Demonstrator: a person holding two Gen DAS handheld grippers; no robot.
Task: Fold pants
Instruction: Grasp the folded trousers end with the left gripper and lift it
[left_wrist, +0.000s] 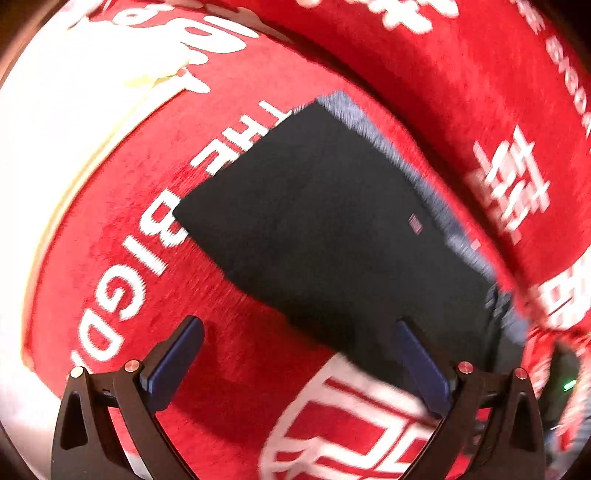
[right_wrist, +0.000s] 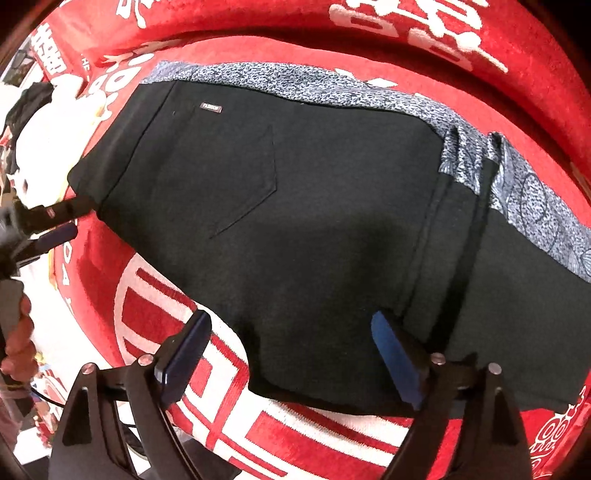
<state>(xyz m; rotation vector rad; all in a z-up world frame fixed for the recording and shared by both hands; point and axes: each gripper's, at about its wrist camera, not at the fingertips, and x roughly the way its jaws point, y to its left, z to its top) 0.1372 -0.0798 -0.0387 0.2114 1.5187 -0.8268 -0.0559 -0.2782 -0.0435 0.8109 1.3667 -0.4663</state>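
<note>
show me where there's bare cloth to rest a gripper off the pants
Free: the red cloth with white lettering beside the black pants, and the white-patterned strip along their near edge. Crowded: the far side, where the grey patterned fabric pokes out.

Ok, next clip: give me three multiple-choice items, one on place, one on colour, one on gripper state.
1. The black folded pants lie on:
A. a red blanket with white lettering
B. a bare wooden table
C. a tiled floor

2. The patterned fabric strip along the pants' far edge is:
A. yellow
B. blue-grey and white
C. green

3. The right gripper is:
A. shut on the pants
B. open
C. out of view

Answers: A, the red blanket surrounds the pants; B, the speckled strip shows it; B, its fingers stand wide apart.
</note>
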